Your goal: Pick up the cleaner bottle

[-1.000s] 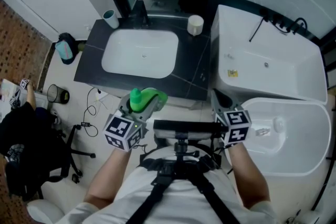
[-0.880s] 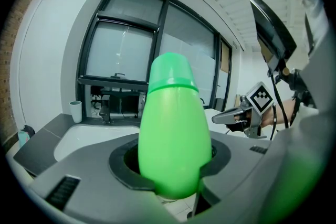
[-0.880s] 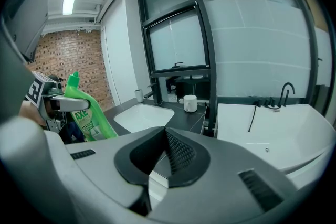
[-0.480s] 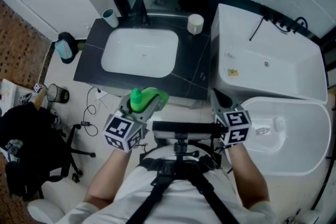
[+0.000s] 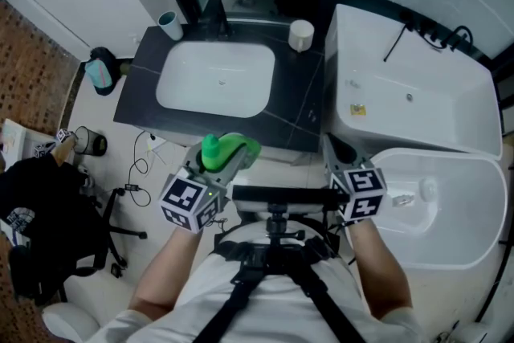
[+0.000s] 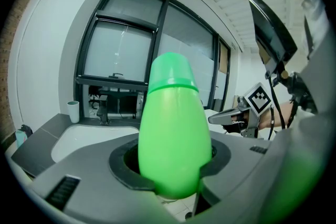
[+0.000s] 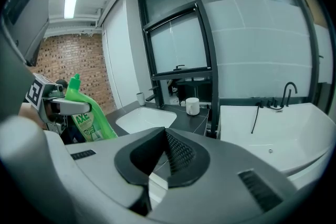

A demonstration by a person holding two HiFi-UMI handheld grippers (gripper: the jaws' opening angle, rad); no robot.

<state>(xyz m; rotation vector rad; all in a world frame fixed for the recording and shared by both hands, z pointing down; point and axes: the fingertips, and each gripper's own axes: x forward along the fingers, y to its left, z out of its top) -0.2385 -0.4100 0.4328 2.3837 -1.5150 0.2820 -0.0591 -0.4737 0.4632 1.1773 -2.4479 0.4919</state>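
Left gripper clamped on green cleaner bottle, long axis upright, cap at 12 o'clock. Right gripper closed and empty, at bottle's 3 o'clock.

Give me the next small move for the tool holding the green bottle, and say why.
Probably carry the cleaner bottle a little forward over the dark counter, grip as it is. The left tool is clamped round its body, and the bottle hangs tilted in the air, resting on nothing. The right tool is shut and empty, so it lends no support.
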